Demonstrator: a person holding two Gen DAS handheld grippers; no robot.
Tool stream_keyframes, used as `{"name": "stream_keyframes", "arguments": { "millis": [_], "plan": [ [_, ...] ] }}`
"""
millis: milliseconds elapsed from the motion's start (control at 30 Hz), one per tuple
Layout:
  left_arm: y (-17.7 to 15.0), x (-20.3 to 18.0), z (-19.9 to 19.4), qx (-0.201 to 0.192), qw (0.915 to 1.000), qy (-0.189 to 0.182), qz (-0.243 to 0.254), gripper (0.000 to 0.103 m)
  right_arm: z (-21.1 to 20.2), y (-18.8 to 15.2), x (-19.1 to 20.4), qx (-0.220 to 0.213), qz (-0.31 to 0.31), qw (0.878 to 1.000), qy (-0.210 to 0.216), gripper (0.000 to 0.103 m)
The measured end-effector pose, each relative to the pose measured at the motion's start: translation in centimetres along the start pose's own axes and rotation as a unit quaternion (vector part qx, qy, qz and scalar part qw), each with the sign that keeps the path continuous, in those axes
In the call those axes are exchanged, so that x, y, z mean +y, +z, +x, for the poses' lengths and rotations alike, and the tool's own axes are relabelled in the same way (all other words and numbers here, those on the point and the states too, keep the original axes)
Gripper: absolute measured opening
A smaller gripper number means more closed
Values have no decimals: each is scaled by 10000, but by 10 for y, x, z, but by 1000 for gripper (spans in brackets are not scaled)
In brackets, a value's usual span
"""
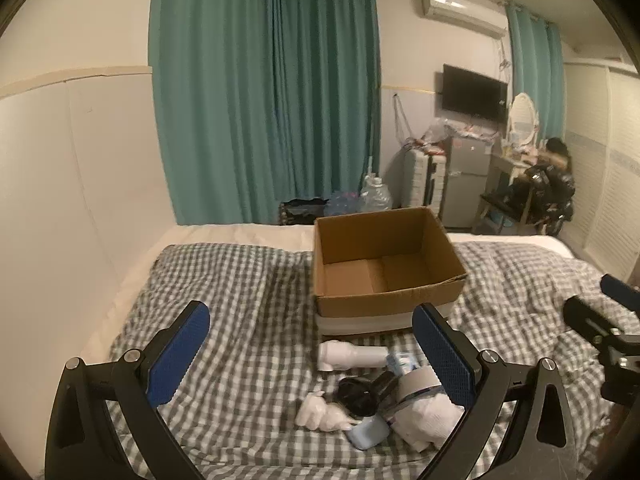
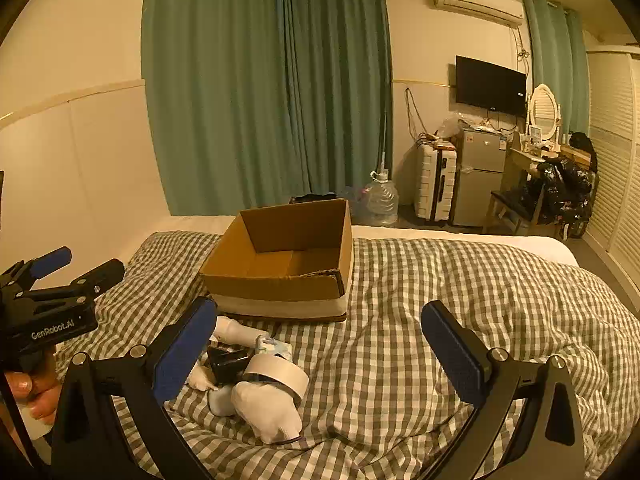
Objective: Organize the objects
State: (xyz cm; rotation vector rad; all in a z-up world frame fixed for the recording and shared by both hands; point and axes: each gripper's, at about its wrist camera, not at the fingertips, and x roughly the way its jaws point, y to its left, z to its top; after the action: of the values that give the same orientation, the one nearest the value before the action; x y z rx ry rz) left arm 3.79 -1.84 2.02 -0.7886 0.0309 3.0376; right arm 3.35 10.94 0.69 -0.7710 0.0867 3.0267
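Observation:
An open, empty cardboard box (image 1: 384, 264) (image 2: 280, 264) stands on the checked bed cover. In front of it lies a small pile: a white bottle (image 1: 352, 355) (image 2: 240, 332), a roll of tape (image 1: 418, 384) (image 2: 280, 376), a black item (image 1: 356, 394) (image 2: 228, 360), white socks (image 1: 320, 414) (image 2: 268, 412) and a light blue cup (image 1: 368, 434). My left gripper (image 1: 312, 364) is open and empty, above the pile. My right gripper (image 2: 320, 356) is open and empty, with the pile by its left finger. Each gripper shows in the other's view, the left (image 2: 60, 272) and the right (image 1: 600, 308).
The bed (image 2: 460, 280) fills the foreground, with a white wall on the left. Beyond it are teal curtains (image 1: 264, 92), water jugs (image 2: 378, 198), a suitcase (image 2: 434, 184), a small fridge (image 2: 480, 176), a wall TV (image 2: 490, 86) and a cluttered dresser (image 2: 548, 152).

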Motion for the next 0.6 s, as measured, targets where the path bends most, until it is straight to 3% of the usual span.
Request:
{"name": "stream_keyframes", "arguments": {
  "millis": [600],
  "plan": [
    [-3,-3,8,37,9999,87,97,103,3,2,4,30,-117,9990,-422,103]
  ]
}}
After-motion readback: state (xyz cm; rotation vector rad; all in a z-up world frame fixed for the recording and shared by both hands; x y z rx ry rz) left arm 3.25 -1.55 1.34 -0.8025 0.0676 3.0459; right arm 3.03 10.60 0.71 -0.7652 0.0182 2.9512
